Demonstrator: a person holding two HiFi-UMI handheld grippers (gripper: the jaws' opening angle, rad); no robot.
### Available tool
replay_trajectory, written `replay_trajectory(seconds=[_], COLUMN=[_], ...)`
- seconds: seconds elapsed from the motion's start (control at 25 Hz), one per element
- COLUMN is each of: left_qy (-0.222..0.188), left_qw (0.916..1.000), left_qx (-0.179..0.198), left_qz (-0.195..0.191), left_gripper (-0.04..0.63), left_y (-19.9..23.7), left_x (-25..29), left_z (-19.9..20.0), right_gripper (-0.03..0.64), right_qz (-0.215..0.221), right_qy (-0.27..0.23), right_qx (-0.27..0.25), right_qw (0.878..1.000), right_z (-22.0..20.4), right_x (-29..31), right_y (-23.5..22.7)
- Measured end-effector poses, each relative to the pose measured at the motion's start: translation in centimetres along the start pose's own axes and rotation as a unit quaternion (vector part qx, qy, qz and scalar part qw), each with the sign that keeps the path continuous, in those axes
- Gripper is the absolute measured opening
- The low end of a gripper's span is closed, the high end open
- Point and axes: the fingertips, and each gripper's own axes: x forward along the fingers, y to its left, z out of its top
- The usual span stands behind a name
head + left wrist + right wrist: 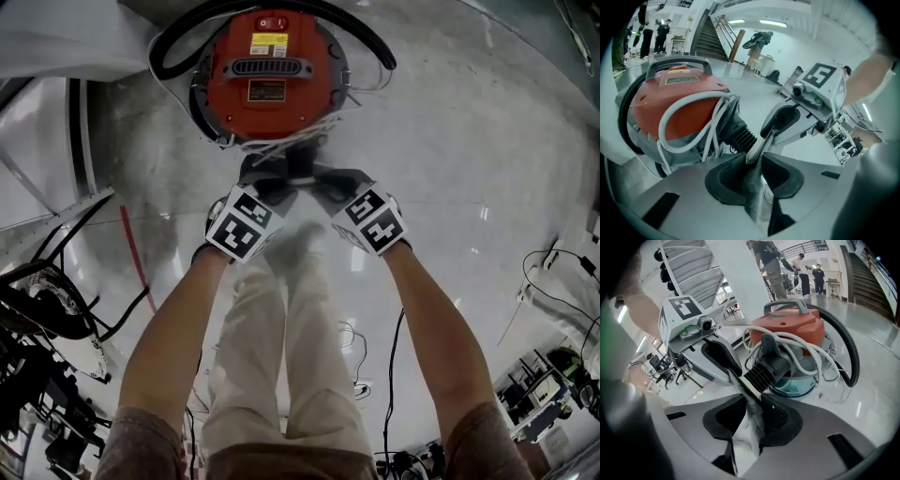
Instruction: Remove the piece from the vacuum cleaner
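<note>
A red vacuum cleaner [267, 80] stands on the pale floor, with a black hose [178, 42] looped round it and a white cord [679, 117] over its front. A black ribbed fitting [740, 136] sticks out of its front, and a flat grey piece [757, 149] runs from it. My left gripper [757, 159] is shut on that piece. My right gripper [752, 401] is shut on the same piece [749, 391] from the other side, just below the ribbed fitting [764, 373]. In the head view both grippers [272, 180] [323, 183] meet right under the vacuum cleaner.
The person's legs [281, 337] stand directly below the grippers. Cables [389, 375] trail on the floor, and a red strip [131, 248] lies at the left beside a white frame [56, 141]. People [806, 268] and stairs [705, 37] are far behind.
</note>
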Motion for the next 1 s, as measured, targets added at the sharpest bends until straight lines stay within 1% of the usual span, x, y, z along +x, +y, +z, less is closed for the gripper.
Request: replay_trajectory(seconds=[0.16,0.28,0.4,0.48,0.6,0.68,0.8,0.88,1.0], left_qy=[-0.004,0.008,0.030,0.028,0.020,0.013,0.000,-0.004,-0.010], left_qw=[1.0000,0.9999,0.9992,0.9991,0.9994,0.9995,0.9994,0.9992,0.9989], left_qx=[-0.008,-0.007,0.002,0.002,0.000,0.004,0.013,0.022,0.036], left_qz=[0.002,-0.005,-0.027,-0.031,-0.029,-0.029,-0.031,-0.032,-0.029], left_gripper=[0.095,0.097,0.081,0.080,0.078,0.077,0.080,0.083,0.086], left_y=[0.0,-0.3,-2.0,-3.1,-4.2,-4.8,-5.7,-6.8,-8.4], left_x=[-0.5,-0.6,-0.7,-1.1,-1.9,-2.9,-5.3,-7.4,-10.6], left_z=[-0.1,-0.6,-2.3,-3.1,-3.3,-2.8,-1.2,0.1,2.6], right_gripper=[0.091,0.091,0.077,0.074,0.074,0.074,0.078,0.078,0.078], right_qz=[-0.009,-0.008,0.012,0.017,0.016,0.011,0.011,0.011,0.003], right_qy=[-0.014,-0.013,0.012,0.012,0.000,-0.014,-0.045,-0.057,-0.068], right_qx=[0.023,0.036,0.020,0.017,0.029,0.031,0.057,0.068,0.065], right_qw=[1.000,0.999,1.000,1.000,0.999,0.999,0.997,0.996,0.996], right_z=[0.2,-0.2,-2.0,-2.9,-2.9,-2.4,-0.7,0.5,2.6], right_x=[-0.3,-0.2,-0.1,-0.4,-1.2,-2.3,-4.8,-6.9,-10.4], right_y=[0.4,0.9,2.7,3.9,4.9,5.5,6.5,7.6,8.8])
